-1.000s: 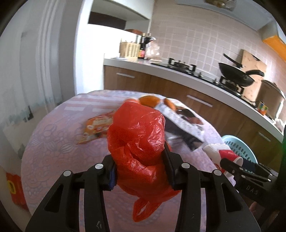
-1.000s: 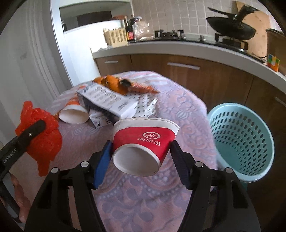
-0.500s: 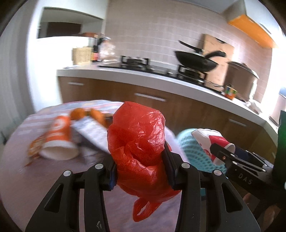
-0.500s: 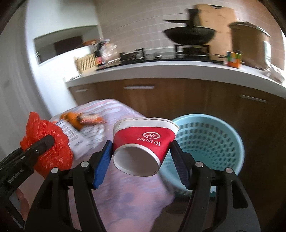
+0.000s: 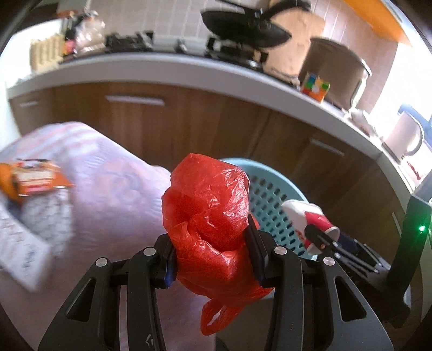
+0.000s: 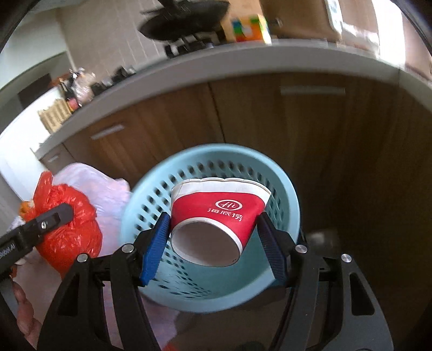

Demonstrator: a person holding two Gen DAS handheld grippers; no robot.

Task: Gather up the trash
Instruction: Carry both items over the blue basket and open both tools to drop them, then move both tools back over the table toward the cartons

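Observation:
My left gripper is shut on a crumpled red plastic bag, held up at the table's edge. My right gripper is shut on a red and white paper cup, tipped with its base toward the camera, right above the open mouth of the light blue perforated trash basket. In the left wrist view the basket stands behind the bag, and the cup hangs over it at the right. In the right wrist view the bag shows at the left, beside the basket.
The table with a pink patterned cloth still holds an orange snack packet and printed wrappers at the left. Brown cabinets and a white counter with a wok stand behind. A hand shows at lower left.
Both grippers have swung right, away from the table's trash and toward the blue basket, each keeping its load. The cup now hangs over the basket's mouth, and the bag is beside it.

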